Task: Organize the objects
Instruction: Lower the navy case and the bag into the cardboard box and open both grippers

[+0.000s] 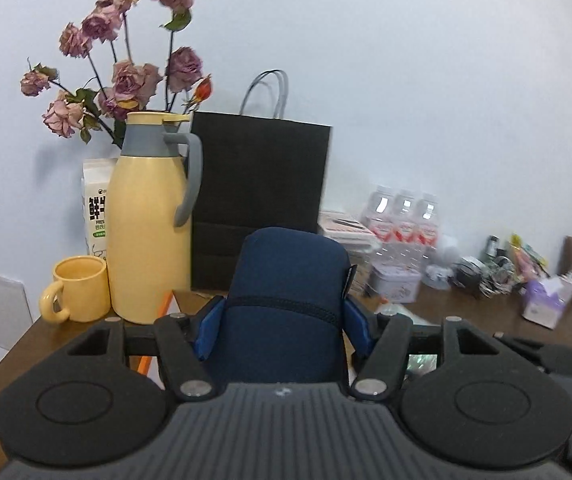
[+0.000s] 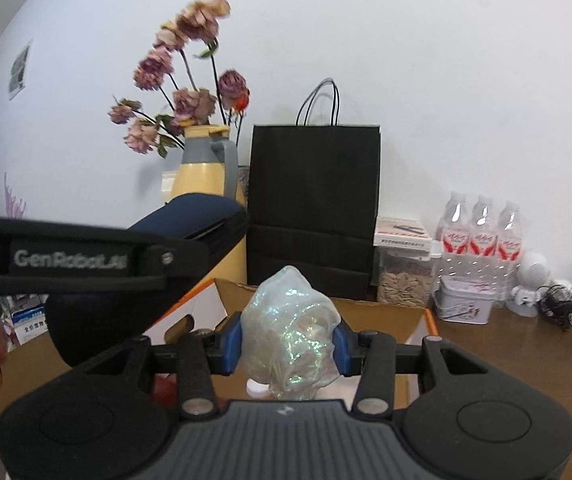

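Left fingers (image 1: 282,330) pinch the navy case (image 1: 286,304); right fingers (image 2: 286,346) pinch a glittery pouch (image 2: 292,328), both held in front of the black bag (image 2: 314,200); the box (image 2: 414,312) below awaits them; I judge sorting incomplete.

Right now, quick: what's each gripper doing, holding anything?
Left gripper: closed on the dark blue zip case.
Right gripper: closed on the iridescent crinkled bag, held above the open cardboard box.
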`<action>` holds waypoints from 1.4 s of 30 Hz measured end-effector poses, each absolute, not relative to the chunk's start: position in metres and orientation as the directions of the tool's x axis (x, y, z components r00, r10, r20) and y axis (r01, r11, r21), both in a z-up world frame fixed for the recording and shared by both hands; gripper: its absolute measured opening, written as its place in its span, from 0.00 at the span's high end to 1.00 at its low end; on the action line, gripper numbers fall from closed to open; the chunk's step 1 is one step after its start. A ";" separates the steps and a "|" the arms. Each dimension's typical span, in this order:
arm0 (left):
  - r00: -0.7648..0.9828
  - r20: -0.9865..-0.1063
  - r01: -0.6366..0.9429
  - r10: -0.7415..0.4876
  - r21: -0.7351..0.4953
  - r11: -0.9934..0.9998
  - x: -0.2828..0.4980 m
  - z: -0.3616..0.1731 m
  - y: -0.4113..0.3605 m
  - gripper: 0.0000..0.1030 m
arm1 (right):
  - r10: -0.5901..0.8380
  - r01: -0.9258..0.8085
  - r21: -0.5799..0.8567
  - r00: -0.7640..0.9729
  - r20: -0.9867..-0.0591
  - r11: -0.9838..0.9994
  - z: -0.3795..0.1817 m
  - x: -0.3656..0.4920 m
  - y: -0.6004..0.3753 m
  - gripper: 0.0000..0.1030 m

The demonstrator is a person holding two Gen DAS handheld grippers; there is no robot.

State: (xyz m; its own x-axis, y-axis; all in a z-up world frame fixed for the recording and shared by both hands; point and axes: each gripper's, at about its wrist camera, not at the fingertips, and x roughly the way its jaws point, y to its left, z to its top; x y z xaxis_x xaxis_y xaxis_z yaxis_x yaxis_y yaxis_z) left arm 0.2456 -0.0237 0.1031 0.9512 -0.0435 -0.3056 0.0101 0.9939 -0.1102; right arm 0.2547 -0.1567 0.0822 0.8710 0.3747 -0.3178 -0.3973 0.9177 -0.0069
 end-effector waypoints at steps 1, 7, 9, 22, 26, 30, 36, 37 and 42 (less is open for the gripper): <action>0.951 -0.309 -0.005 -0.029 -0.111 0.994 0.254 0.101 -0.021 0.39 | 0.369 -0.392 -0.005 0.870 -0.328 0.920 0.080 0.266 -0.151 0.58; 0.924 -0.377 -0.132 0.071 -0.139 0.981 0.309 0.074 -0.011 0.39 | 0.338 -0.368 0.003 0.850 -0.404 0.930 0.058 0.323 -0.123 0.58; 0.909 -0.406 -0.164 0.092 -0.146 0.976 0.320 0.062 -0.006 0.39 | 0.325 -0.349 0.020 0.848 -0.420 0.937 0.049 0.334 -0.122 0.58; 0.871 -0.483 -0.175 0.088 -0.138 0.975 0.333 0.043 -0.002 0.34 | 0.311 -0.352 0.010 0.814 -0.491 0.936 0.021 0.349 -0.117 0.52; 0.887 -0.452 -0.172 0.097 -0.126 0.977 0.328 0.047 -0.005 0.05 | 0.303 -0.345 0.002 0.818 -0.489 0.938 0.025 0.347 -0.119 0.23; 0.896 -0.432 -0.178 0.104 -0.134 0.975 0.326 0.049 -0.005 0.00 | 0.288 -0.332 0.002 0.817 -0.500 0.943 0.026 0.349 -0.121 0.00; 0.894 -0.436 -0.188 0.105 -0.152 0.970 0.326 0.050 -0.002 0.00 | 0.269 -0.310 0.002 0.821 -0.503 0.951 0.027 0.350 -0.124 0.00; 0.894 -0.435 -0.188 0.104 -0.154 0.970 0.325 0.051 -0.002 0.00 | 0.268 -0.310 0.002 0.822 -0.502 0.951 0.028 0.350 -0.125 0.00; 0.906 -0.413 -0.174 0.090 -0.172 0.970 0.318 0.059 0.000 0.00 | 0.268 -0.307 0.002 0.830 -0.490 0.952 0.033 0.346 -0.126 0.00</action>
State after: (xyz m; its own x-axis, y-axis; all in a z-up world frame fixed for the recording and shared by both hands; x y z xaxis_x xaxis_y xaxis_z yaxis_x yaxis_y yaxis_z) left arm 0.3177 -0.0001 0.0589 0.9064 0.0897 -0.4127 -0.1741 0.9696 -0.1717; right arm 0.3462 -0.1260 0.0331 0.8295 0.2682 -0.4899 -0.3067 0.9518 0.0016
